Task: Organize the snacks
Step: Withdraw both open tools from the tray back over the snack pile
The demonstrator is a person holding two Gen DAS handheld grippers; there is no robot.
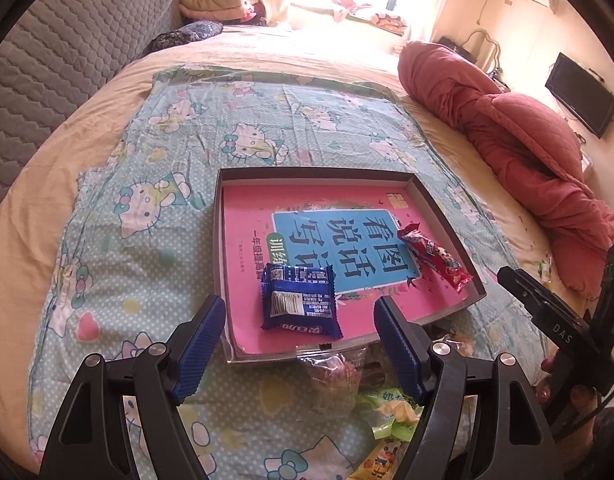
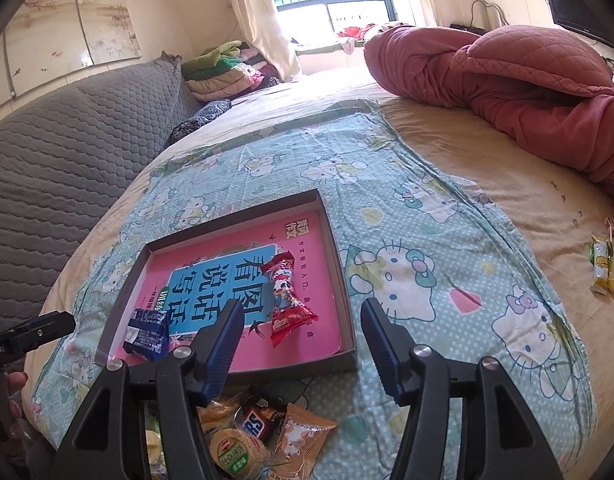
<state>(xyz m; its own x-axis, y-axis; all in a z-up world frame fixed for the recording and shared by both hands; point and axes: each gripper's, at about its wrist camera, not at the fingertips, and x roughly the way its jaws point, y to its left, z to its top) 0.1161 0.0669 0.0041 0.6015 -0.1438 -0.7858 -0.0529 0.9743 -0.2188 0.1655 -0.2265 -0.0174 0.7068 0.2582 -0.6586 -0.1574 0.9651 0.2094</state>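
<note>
Blue packet, red packet flat in tray.

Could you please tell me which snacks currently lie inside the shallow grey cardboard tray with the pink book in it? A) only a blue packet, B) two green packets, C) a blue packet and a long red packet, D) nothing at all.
C: on the pink book cover inside the shallow grey cardboard tray lie a blue foil snack packet and a long red snack packet; the other snacks sit outside it.
</note>
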